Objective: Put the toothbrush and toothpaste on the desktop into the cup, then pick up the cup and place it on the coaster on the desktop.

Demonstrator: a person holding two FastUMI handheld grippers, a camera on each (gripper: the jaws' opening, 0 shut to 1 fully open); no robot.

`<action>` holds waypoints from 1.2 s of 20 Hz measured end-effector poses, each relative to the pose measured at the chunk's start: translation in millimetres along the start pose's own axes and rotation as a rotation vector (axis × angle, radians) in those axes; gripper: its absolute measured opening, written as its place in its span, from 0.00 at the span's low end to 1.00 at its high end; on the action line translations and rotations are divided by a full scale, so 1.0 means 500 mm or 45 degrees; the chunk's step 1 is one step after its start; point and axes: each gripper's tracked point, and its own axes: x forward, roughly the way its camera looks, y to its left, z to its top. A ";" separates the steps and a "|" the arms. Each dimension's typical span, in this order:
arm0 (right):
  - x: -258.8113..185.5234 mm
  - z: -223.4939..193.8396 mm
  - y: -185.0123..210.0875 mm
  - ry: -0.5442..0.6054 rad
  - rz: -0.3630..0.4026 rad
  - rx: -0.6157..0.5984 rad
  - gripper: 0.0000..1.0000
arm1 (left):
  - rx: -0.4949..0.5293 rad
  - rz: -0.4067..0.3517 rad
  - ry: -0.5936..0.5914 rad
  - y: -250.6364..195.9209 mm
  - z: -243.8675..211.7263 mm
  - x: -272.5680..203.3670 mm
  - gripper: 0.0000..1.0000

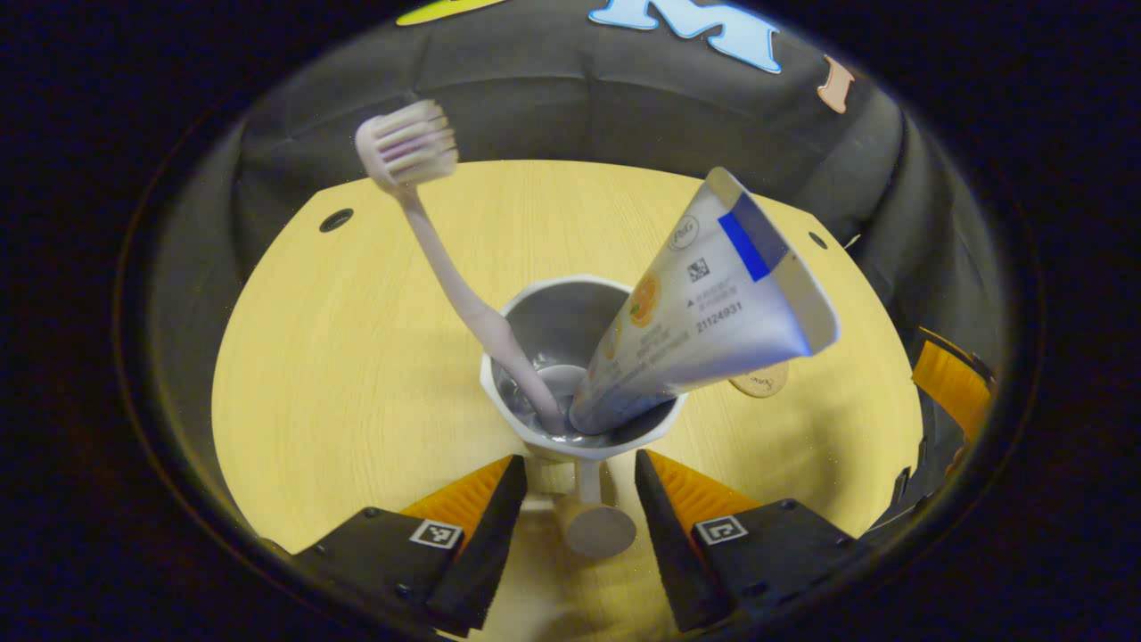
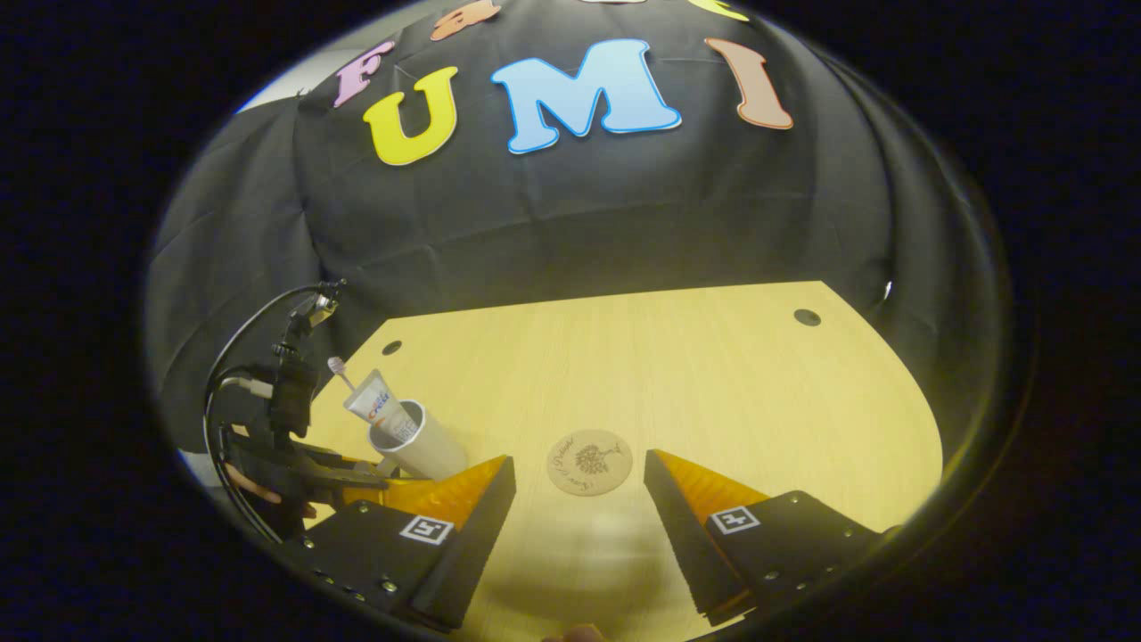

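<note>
**A:** Where's the cup sitting against your left gripper?

**B:** In my left gripper view the white cup [image 1: 584, 366] is straight ahead of the left gripper [image 1: 579, 499], just past the fingertips. Its handle [image 1: 595, 517] points back at me and lies in the gap between the two fingers. The fingers stand apart on either side of that handle; I can't see either one pressing on it.

**A:** And the contents?

**B:** The toothbrush [image 1: 446, 276] stands in the cup, leaning to the left with its bristled head up. The toothpaste tube [image 1: 704, 303] is in there too, cap end down, flat crimped end tilted up to the right. Both rest against the inside of the cup.

**A:** The coaster?

**B:** In my right gripper view the round wooden coaster [image 2: 589, 462] lies flat on the pale wood desktop [image 2: 713, 374], just ahead of the right gripper [image 2: 579, 499] and between its fingers, which are spread wide with nothing in them. The cup [image 2: 417, 450] is off to the left there, well apart from the coaster, with the left gripper [image 2: 357, 486] right behind it. A sliver of the coaster [image 1: 762, 382] also peeks out under the tube in my left gripper view.
</note>
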 end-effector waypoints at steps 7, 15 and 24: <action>-0.004 -0.012 -0.017 0.017 0.008 0.032 0.89 | 0.002 0.040 0.037 -0.002 -0.010 0.019 0.52; -0.022 -0.027 -0.037 0.027 -0.013 0.061 0.89 | 0.074 0.110 0.048 0.009 -0.019 0.008 0.33; -0.045 -0.025 -0.052 0.004 -0.038 0.082 0.89 | 0.200 0.084 -0.036 -0.040 0.016 -0.011 0.39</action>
